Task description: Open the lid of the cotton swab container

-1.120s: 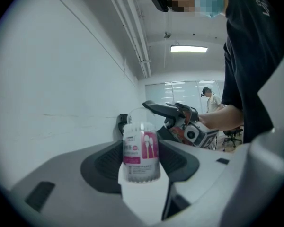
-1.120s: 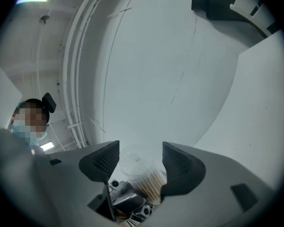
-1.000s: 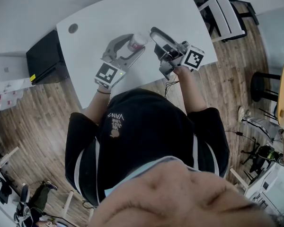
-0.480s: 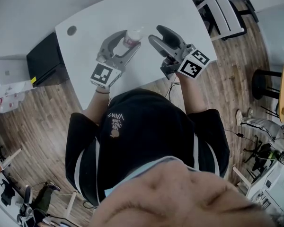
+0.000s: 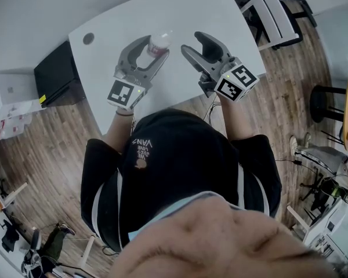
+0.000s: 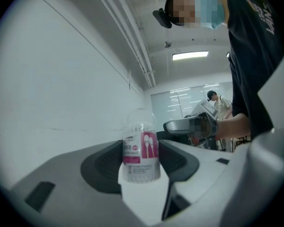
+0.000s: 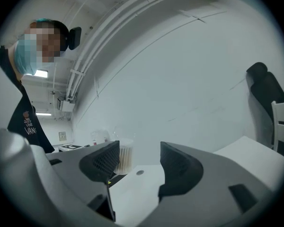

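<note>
The cotton swab container (image 5: 156, 42) is a clear tube with a pink label and a clear lid, upright over the white table (image 5: 104, 16). My left gripper (image 5: 152, 46) is shut on it. In the left gripper view the container (image 6: 141, 152) sits between the two dark pads, with its lid above them. My right gripper (image 5: 196, 44) stands open and empty just to the right of the container. In the right gripper view the container (image 7: 124, 156) shows beyond the left jaw of the right gripper (image 7: 139, 162), and nothing is between the jaws.
A round cable hole (image 5: 88, 38) is in the table at the far left. A black box (image 5: 55, 71) stands on the floor left of the table, and a white chair (image 5: 272, 13) is at the far right. Another person stands far off in the left gripper view.
The left gripper has carried the container a little up and to the left in the head view. The right gripper has rolled at the wrist and shifted slightly.
</note>
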The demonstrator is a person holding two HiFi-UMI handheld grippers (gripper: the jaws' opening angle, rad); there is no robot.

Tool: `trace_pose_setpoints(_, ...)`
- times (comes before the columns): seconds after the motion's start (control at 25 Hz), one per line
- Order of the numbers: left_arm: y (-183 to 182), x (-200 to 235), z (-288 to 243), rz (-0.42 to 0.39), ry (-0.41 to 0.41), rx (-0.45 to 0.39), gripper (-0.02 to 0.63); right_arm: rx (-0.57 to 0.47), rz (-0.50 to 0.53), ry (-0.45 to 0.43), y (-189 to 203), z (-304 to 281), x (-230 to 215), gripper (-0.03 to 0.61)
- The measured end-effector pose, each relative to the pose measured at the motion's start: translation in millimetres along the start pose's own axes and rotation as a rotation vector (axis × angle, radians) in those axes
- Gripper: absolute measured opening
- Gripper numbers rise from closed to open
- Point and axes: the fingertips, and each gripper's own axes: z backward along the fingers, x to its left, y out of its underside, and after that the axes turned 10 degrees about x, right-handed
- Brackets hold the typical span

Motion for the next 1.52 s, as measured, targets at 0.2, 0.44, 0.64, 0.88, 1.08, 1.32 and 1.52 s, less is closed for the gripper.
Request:
trace_pose_setpoints(0.2,-3,8,6,0.002,-0.026,-0.012,0.242,0.022,0.044,0.016,2,-1,1,0.275)
trace_pose_setpoints(0.44,-6,10,16,0.005,-0.053,-0.017,0.242,0.040,0.086,0.028,7,2,5,0.275)
trace_pose_setpoints(0.64,-7,13,25,0.006,-0.074,-0.021,0.242,0.064,0.105,0.039,14,3,7,0.275)
trace_pose_setpoints(0.88,-6,15,34,0.006,-0.096,-0.018,0.242,0.083,0.121,0.059,24,6,12,0.273)
trace_pose_setpoints(1.08,-2,15,42,0.011,-0.109,-0.011,0.242,0.108,0.140,0.092,34,9,11,0.262)
trace_pose_setpoints(1.32,5,16,53,0.025,-0.125,-0.002,0.242,0.141,0.131,0.109,48,10,10,0.230)
trace_pose_setpoints(1.52,10,18,61,0.034,-0.142,0.008,0.242,0.151,0.111,0.114,59,10,9,0.181)
